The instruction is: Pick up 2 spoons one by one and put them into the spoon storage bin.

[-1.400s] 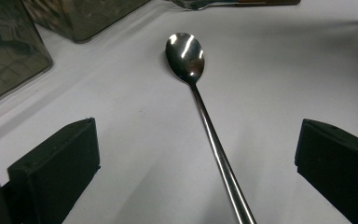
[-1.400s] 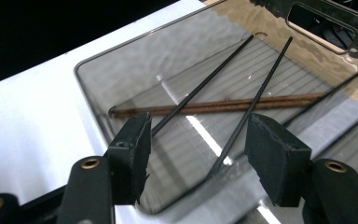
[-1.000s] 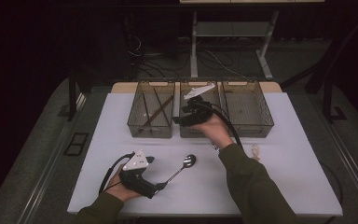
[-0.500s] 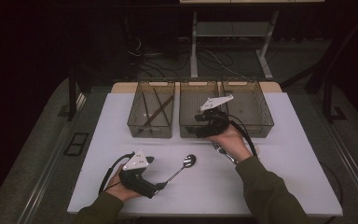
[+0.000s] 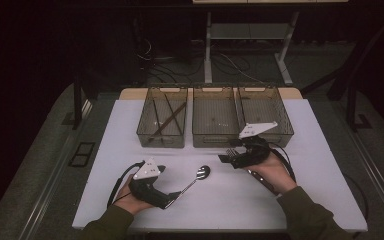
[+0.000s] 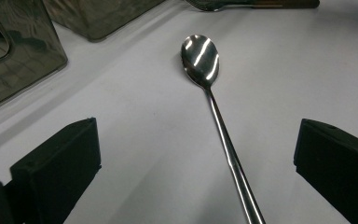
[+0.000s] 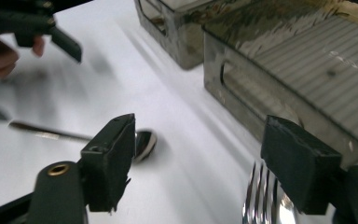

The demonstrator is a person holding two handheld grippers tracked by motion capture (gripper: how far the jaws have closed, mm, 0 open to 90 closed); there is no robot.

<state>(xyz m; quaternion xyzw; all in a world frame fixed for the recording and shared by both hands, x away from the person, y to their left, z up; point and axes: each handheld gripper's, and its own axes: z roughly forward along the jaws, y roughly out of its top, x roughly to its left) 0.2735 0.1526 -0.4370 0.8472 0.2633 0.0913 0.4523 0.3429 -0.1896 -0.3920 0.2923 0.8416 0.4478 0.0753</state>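
A steel spoon lies on the white table, its handle running back between the wide-apart jaws of my left gripper. In the left gripper view the spoon lies untouched on the table between the open left gripper's jaws. My right gripper hovers low in front of the right bin, over a fork. Its jaws have just been opening. In the right gripper view the fork's tines show low beside the right pad of the right gripper, not pressed.
Three clear smoky bins stand in a row at the back: the left bin holds dark sticks, then the middle bin and the right bin. The table's near edge is just behind both hands.
My right gripper came from above the middle bin toward me and to the right, down to the table by the fork. The left gripper and spoon stayed still.
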